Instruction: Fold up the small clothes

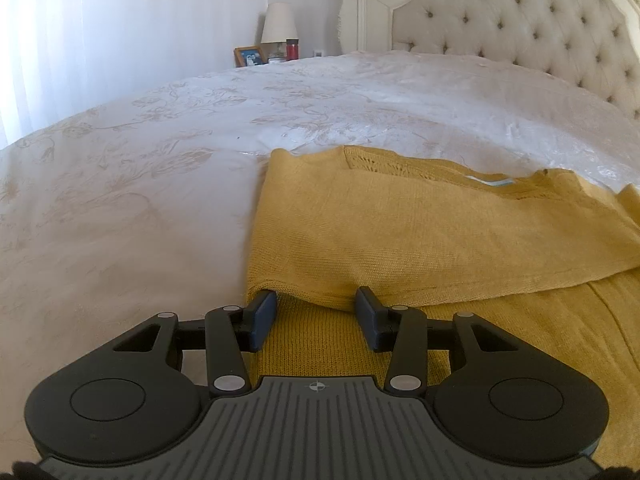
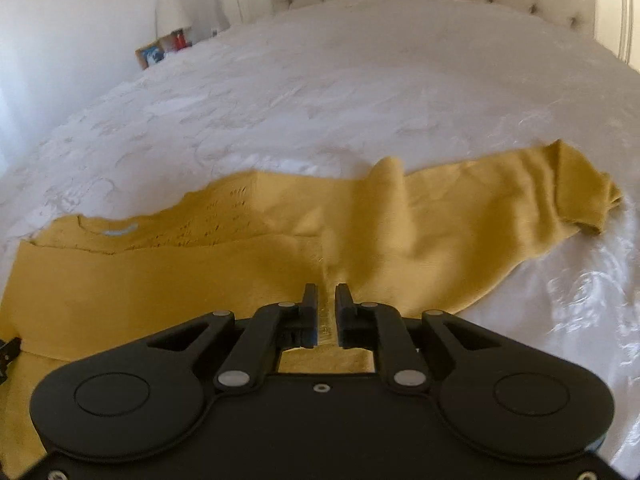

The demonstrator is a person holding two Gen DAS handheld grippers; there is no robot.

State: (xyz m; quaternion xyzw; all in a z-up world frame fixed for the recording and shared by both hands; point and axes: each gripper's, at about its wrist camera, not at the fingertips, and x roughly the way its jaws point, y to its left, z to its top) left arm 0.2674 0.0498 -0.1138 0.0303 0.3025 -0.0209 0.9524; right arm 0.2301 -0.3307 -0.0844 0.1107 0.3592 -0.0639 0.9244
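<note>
I am working a mustard knit sweater spread on the white bedspread, its collar pointing toward the tufted headboard. One sleeve is already lying folded across the body; the other sleeve is trailing out onto the bedspread to my right. My left gripper is standing about half open at the folded sleeve's end, its pads at the fabric edge but gripping nothing that I can see. My right gripper is nearly shut, a thin ridge of knit showing in the narrow gap between the pads near where the loose sleeve joins the body; I am judging that a pinch. The sleeve-folding step is in hand, roughly half done. Next move, as I am reading it: carrying the loose sleeve across the body without dragging the first fold.
</note>
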